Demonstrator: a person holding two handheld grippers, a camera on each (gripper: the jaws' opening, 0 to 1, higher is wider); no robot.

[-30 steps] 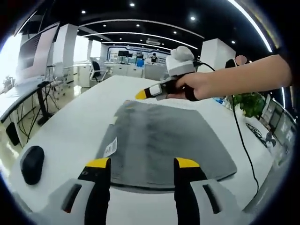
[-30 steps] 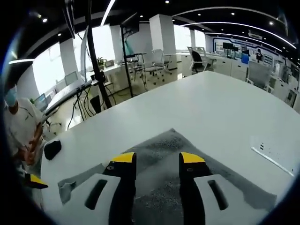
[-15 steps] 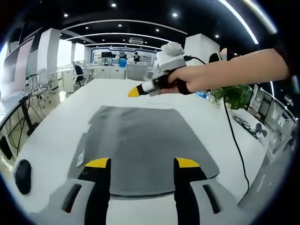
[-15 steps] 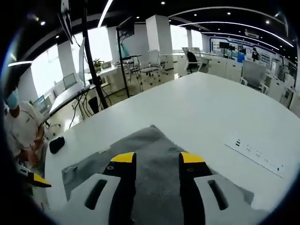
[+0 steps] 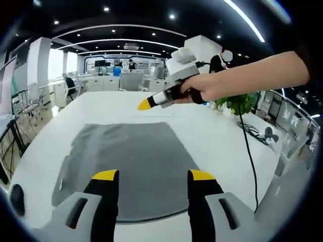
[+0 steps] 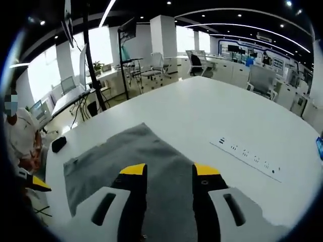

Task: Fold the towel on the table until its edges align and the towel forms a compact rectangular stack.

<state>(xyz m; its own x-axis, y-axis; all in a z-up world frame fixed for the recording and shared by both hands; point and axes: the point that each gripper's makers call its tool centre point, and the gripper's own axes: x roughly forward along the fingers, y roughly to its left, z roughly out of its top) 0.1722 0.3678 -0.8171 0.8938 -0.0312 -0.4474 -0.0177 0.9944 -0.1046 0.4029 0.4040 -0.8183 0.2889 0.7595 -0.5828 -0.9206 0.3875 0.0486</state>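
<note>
Lying flat across the centre of the left gripper view, the grey towel (image 5: pixel 126 166) sits spread on the white table (image 5: pixel 217 146). The left gripper (image 5: pixel 154 175) hovers at the lower middle with its fingers apart and empty. At the upper right a hand (image 5: pixel 222 88) holds the right gripper (image 5: pixel 145 104); in the right gripper view its fingers (image 6: pixel 132 170) stand apart over the towel (image 6: pixel 126 156). A black mouse (image 6: pixel 58 143) lies at the left.

The towel (image 5: pixel 126 166) lies flat on the table (image 5: pixel 212 136); a mouse (image 6: pixel 58 143) sits on the table beyond the towel's corner, a socket strip (image 6: pixel 247 157) on the table to the towel's right
</note>
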